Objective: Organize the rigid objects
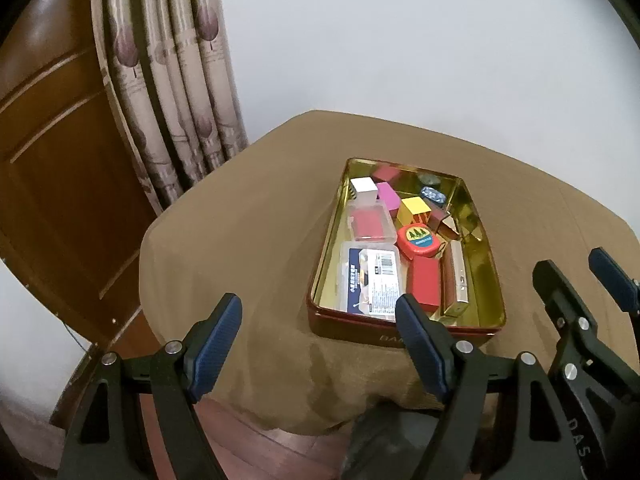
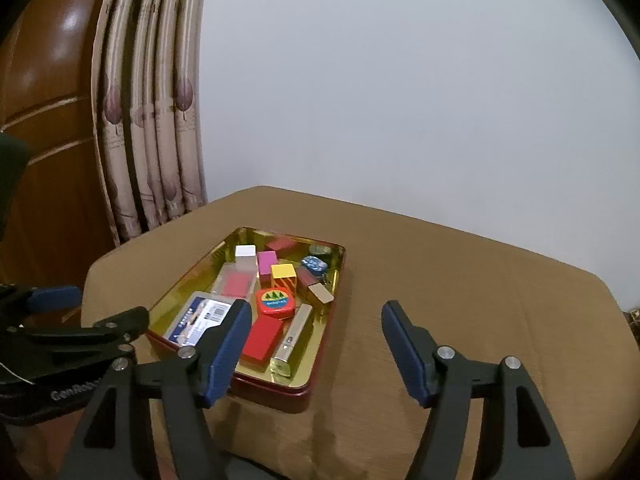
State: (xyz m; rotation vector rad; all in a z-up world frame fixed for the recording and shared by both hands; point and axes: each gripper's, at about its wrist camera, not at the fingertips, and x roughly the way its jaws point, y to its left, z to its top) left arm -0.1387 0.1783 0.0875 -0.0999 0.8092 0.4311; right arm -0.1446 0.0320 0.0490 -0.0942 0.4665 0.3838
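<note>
We hold the left gripper (image 1: 320,344) wide and empty. The right gripper (image 2: 316,350) too – nothing between its pads. The tin (image 1: 486,276) is full.

A draped table in a plain room corner

A tan cloth (image 2: 460,280) covers the table across the lower middle of the frame. A striped curtain (image 2: 156,120) with purple leaf prints hangs at upper left, beside a glossy brown wooden door (image 1: 60,168). A bare white wall (image 2: 400,80) fills the upper right.
</note>
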